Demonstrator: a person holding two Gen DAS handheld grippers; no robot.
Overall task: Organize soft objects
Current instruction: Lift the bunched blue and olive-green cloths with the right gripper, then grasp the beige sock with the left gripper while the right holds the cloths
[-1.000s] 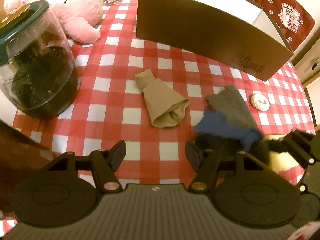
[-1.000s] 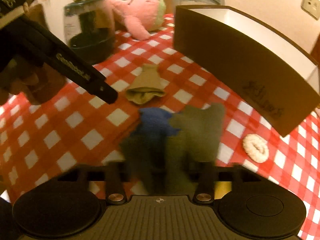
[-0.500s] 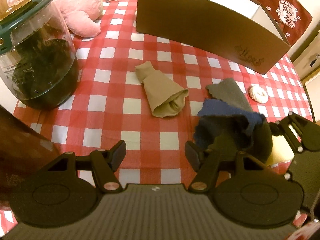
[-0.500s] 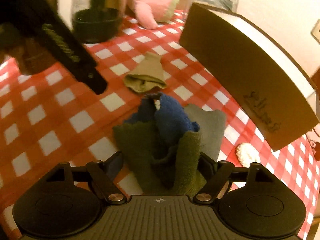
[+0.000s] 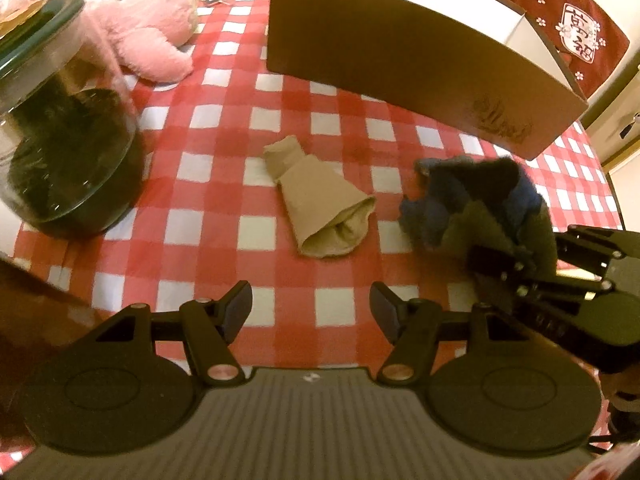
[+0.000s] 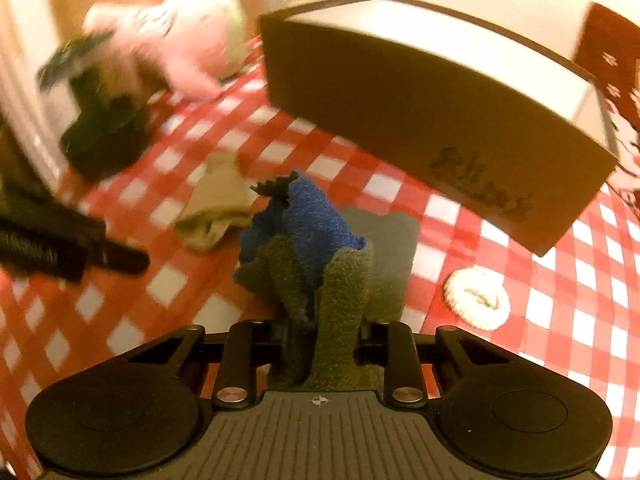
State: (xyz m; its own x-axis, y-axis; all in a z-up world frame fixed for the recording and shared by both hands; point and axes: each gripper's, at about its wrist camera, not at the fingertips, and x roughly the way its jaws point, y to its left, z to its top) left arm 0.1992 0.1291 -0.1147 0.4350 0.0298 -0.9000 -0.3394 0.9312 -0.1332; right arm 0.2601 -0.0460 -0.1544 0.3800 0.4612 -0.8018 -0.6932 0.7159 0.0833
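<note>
Right gripper [image 6: 320, 344], jaws just closing, clamps the green-and-blue cloth [image 6: 316, 248] above the checked tablecloth [image 6: 560, 320]; the loosely draped blue part, seemingly ungripped, may slip off; left gripper [image 5: 311, 312] gapes empty.

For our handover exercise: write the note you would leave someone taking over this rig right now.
Right hand-held gripper: jaws have just been closing, now clamped on the blue-and-green cloth.
Left hand-held gripper: open, empty, above the checked tablecloth.
Tan sock and grey cloth lie loose before the brown box; pink plush beside the jar.
Done: cloth gripped.
Left: probably box everything; nothing visibly stowed.
</note>
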